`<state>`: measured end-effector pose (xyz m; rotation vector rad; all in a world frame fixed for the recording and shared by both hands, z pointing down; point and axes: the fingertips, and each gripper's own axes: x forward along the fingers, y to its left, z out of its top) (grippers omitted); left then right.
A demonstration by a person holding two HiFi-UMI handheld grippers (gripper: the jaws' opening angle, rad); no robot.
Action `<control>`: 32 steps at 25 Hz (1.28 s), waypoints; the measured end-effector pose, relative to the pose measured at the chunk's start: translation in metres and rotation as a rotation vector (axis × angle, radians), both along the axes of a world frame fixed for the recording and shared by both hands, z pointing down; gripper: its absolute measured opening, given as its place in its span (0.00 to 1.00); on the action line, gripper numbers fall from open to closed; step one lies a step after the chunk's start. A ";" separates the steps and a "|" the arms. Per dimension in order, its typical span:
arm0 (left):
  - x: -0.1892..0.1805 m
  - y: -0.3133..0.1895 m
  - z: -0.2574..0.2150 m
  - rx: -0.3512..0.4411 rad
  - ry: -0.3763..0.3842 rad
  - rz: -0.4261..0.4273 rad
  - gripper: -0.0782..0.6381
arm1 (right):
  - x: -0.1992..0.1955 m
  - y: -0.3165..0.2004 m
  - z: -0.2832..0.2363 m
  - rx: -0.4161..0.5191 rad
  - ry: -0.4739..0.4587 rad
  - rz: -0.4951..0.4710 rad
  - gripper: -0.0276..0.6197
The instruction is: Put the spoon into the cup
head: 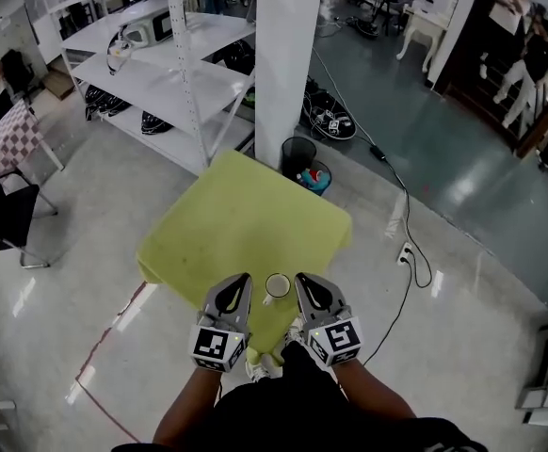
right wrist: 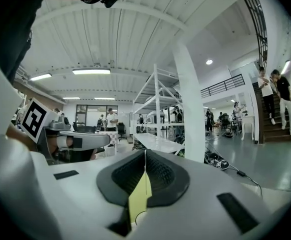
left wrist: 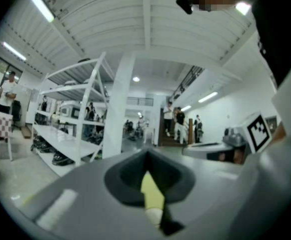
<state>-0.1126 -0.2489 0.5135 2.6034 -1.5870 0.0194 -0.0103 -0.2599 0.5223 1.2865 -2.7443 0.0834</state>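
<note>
A small white cup [head: 277,285] stands upright near the front edge of a yellow-green table [head: 246,219]. My left gripper [head: 243,280] is just left of the cup and my right gripper [head: 301,280] just right of it, both hovering close beside it. Each has its jaws shut with nothing between them. In the left gripper view the shut jaws [left wrist: 146,153] leave a thin slit that shows the table and a bit of the cup's rim [left wrist: 153,215]. The right gripper view [right wrist: 145,153] shows the same slit. I cannot make out a spoon in any view.
A white pillar [head: 288,59] and white metal shelving [head: 175,73] stand behind the table. A black bin [head: 298,154] sits by the pillar. A cable and power strip [head: 404,250] lie on the floor to the right. Chairs [head: 6,210] stand at the left.
</note>
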 end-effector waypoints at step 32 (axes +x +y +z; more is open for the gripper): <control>-0.030 -0.017 0.106 -0.168 -0.036 -0.175 0.12 | -0.017 -0.038 0.187 -0.280 0.198 -0.131 0.06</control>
